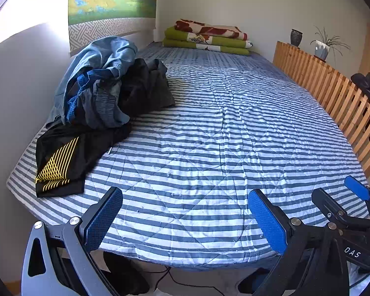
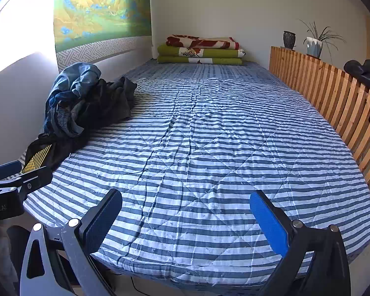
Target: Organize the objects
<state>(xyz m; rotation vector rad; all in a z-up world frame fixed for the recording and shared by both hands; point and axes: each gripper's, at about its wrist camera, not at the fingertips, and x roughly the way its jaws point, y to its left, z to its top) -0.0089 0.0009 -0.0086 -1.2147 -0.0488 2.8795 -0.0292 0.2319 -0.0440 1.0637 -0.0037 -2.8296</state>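
Starting from left wrist view: left gripper [image 1: 185, 218] wide, empty, over striped bed [image 1: 209, 135]; clothes pile [image 1: 106, 83] heaped far-left by wall. Right wrist view: right gripper [image 2: 186, 222] wide, empty too. Grab top garment first, w/ one loose edge.

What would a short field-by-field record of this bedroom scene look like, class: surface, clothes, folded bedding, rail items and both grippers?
surface: bed with striped quilt
clothes: crumpled pile by the wall, on a black garment with yellow lines
folded bedding: stacked blankets at the far end
rail items: dark vase, potted plant on wooden rail
left gripper: open, empty
right gripper: open, empty
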